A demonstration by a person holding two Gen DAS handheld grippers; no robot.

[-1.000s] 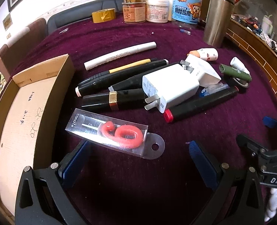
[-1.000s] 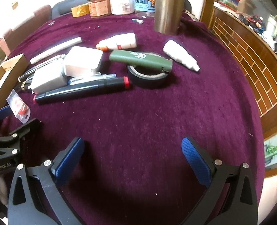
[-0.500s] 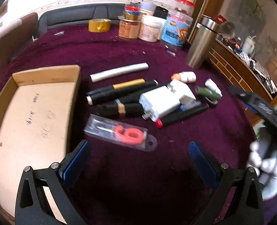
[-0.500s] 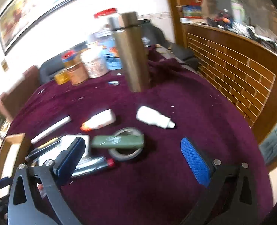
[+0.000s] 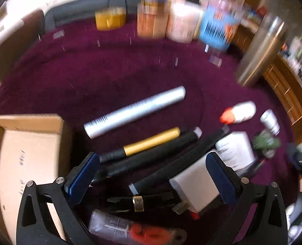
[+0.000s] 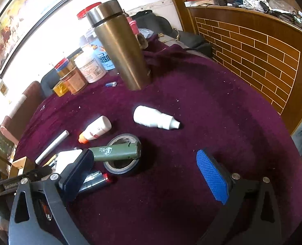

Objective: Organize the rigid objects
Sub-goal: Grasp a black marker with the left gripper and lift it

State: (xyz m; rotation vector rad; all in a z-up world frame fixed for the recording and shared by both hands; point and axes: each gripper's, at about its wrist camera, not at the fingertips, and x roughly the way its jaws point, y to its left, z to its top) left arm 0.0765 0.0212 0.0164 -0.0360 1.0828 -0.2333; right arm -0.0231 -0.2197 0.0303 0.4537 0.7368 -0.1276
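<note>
Left wrist view is showing your left gripper (image 5: 151, 175) spread wide and empty over stiff, light, slippery pens (image 5: 151, 159) at twelve o'clock, so you're wanting a mid-barrel grip, while your right gripper (image 6: 144, 175) is hovering spread and empty.

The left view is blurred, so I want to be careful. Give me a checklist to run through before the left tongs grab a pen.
1. Left tongs open: ok, both pads wide apart.
2. Nothing held already: ok, pads grip nothing.
3. Single pen isolated: not ok, the black pens lie packed side by side against the charger.
4. Sharp image: not ok, left view is motion-blurred.
5. Box free to receive: ok, its floor shows bare.
6. Right tongs out of the way: ok, open and holding nothing, near the tape roll.
</note>
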